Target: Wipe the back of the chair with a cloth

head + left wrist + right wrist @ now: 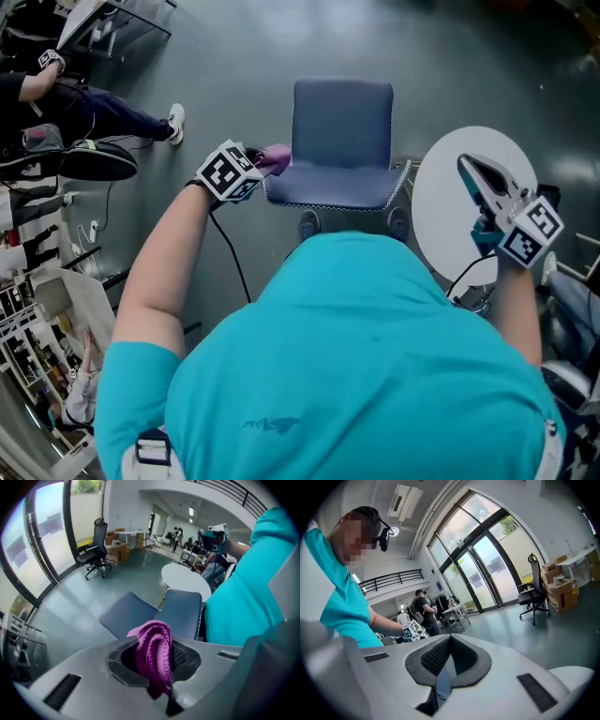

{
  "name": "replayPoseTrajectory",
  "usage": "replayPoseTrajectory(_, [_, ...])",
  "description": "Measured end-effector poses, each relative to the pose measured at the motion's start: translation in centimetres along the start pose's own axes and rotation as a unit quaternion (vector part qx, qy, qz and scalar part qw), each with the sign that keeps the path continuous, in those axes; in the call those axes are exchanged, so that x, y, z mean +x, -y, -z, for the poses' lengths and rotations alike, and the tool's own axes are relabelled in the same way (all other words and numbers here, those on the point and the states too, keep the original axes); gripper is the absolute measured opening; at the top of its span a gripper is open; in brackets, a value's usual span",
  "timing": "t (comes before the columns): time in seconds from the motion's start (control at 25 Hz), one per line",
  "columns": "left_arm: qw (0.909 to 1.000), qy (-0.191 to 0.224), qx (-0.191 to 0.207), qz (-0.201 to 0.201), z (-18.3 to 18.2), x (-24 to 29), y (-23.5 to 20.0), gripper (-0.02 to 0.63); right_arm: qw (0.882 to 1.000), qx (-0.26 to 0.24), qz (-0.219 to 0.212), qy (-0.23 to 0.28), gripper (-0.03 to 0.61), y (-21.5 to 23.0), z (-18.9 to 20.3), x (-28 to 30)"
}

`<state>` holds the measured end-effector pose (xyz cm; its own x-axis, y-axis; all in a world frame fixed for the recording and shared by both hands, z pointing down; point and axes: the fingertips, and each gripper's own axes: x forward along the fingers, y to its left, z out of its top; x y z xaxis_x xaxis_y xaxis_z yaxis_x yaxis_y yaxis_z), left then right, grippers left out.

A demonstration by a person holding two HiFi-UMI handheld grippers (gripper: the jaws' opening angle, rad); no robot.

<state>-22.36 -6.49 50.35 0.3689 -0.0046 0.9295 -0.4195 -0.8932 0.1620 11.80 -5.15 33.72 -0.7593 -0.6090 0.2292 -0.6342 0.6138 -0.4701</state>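
Cloth (153,651): purple knit, bunched in a fold. The left gripper (261,164) has its jaws closed on it, and the loose end sticks out past the tips.

Position, head view: the left gripper sits at the left end of the chair back (333,187), with the cloth touching or just beside that corner; I cannot tell which. The back's top edge runs left to right across the view, directly in front of the person, and the seat (342,117) lies beyond it.

Key relation: from the left jaws the back extends to the right, so the long axis of the wipe is a sideways sweep along that edge. The left gripper is much the nearer.

Right gripper (480,183): jaws drawn together with nothing between them. It is held over the white round table (445,216), well apart from the chair's right side.

Judgement: wiping looks about to begin at the left end, and the right side plays no part yet.
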Motion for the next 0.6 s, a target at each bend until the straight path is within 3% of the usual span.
replayPoseTrajectory(0.12, [0.9957, -0.075, 0.054, -0.004, 2.4, 1.1, -0.2, 0.058, 1.000, 0.004, 0.006, -0.009, -0.002, 0.1, 0.2, -0.1])
replayPoseTrajectory(0.24, [0.9873, -0.123, 0.100, -0.011, 4.9, 2.7, 0.0, 0.058, 1.000, 0.008, 0.007, -0.012, -0.002, 0.0, 0.6, -0.2])
replayPoseTrajectory(0.48, [0.9643, -0.188, 0.186, -0.013, 7.8, 4.7, 1.0, 0.058, 1.000, 0.009, 0.006, -0.017, -0.002, -0.2, 0.7, -0.2])
replayPoseTrajectory(0.6, [0.9590, -0.204, 0.196, 0.011, 8.6, 5.1, 1.4, 0.058, 1.000, 0.011, 0.005, -0.020, -0.002, -0.3, 0.4, -0.1])
